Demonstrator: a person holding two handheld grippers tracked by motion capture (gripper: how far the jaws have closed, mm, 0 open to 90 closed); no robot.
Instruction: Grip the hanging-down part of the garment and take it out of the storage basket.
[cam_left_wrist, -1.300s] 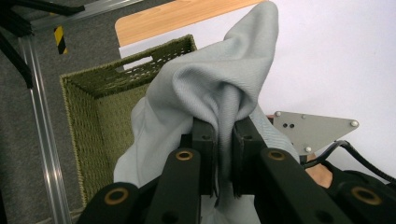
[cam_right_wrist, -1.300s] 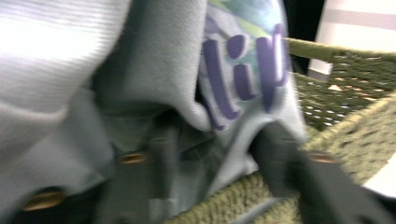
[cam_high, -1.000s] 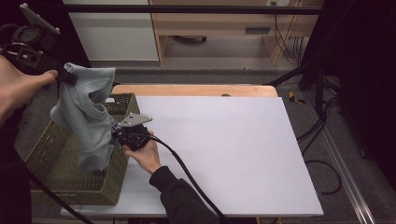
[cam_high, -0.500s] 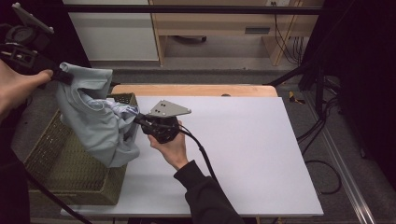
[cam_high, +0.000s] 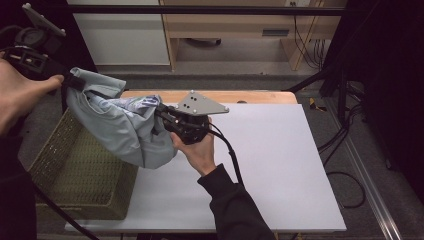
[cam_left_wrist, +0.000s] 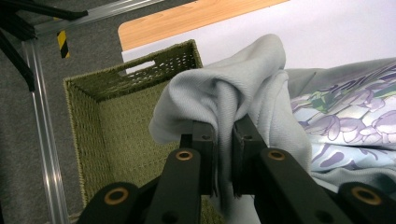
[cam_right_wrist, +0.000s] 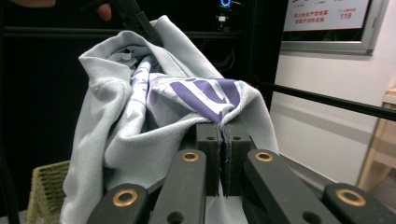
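A pale grey-blue garment (cam_high: 120, 127) with a purple flower print inside hangs in the air between both grippers, above the basket's right side. My left gripper (cam_high: 70, 82) is shut on a fold of the garment (cam_left_wrist: 233, 93) at the upper left, its jaws pinching the cloth. My right gripper (cam_high: 161, 114) is shut on another edge of the garment (cam_right_wrist: 140, 121), over the table's left part; the printed lining (cam_right_wrist: 210, 95) bunches at its jaws. The cloth sags between the two holds.
A green woven basket (cam_high: 60, 165) stands on the table's left end, below the garment. The white tabletop (cam_high: 280, 155) stretches to the right. A wooden strip (cam_high: 250, 95) runs along the far edge. Cables (cam_high: 345, 145) lie on the floor at right.
My right gripper has moved up and to the right with the garment's edge, drawing the cloth out of the basket and spreading it sideways. My left gripper stayed high at the left.
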